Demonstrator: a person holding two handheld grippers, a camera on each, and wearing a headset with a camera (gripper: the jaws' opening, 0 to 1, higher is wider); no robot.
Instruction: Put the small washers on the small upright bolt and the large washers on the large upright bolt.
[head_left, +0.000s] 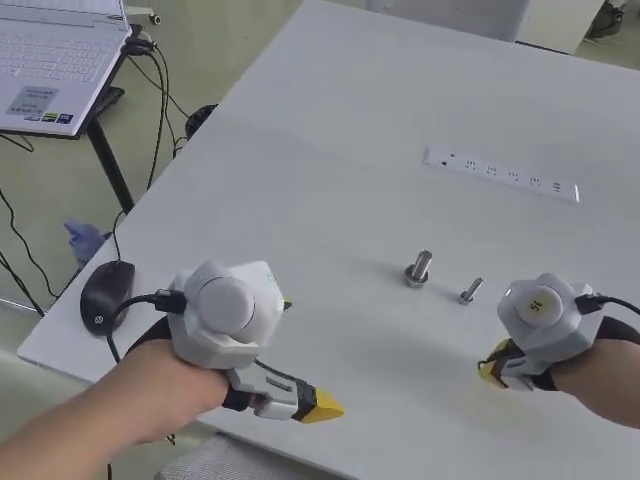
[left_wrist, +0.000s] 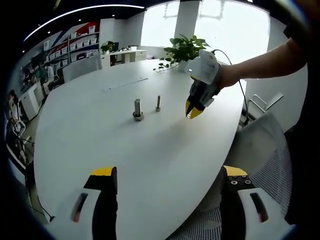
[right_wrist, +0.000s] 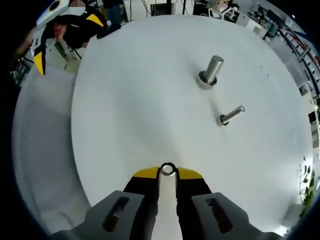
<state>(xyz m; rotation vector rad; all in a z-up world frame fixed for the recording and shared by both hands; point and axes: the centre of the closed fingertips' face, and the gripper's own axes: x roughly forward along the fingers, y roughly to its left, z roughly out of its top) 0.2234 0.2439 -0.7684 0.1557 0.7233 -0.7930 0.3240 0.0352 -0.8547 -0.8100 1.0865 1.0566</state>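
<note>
Thin steel washer (right_wrist: 167, 169), probably light, stiff and slick; best pinched by one edge, hole free. Sits so in the clenched jaws of the right gripper (right_wrist: 167, 176), nearer than the small bolt (right_wrist: 230, 116) and large bolt (right_wrist: 211, 70) on the desk (right_wrist: 130, 100). Leftward, nothing between the spread jaws of the left gripper (left_wrist: 168, 172).

White table (head_left: 300, 200) holds large bolt (head_left: 419, 269), small bolt (head_left: 470, 291), power strip (head_left: 500, 174), mouse (head_left: 105, 296).
</note>
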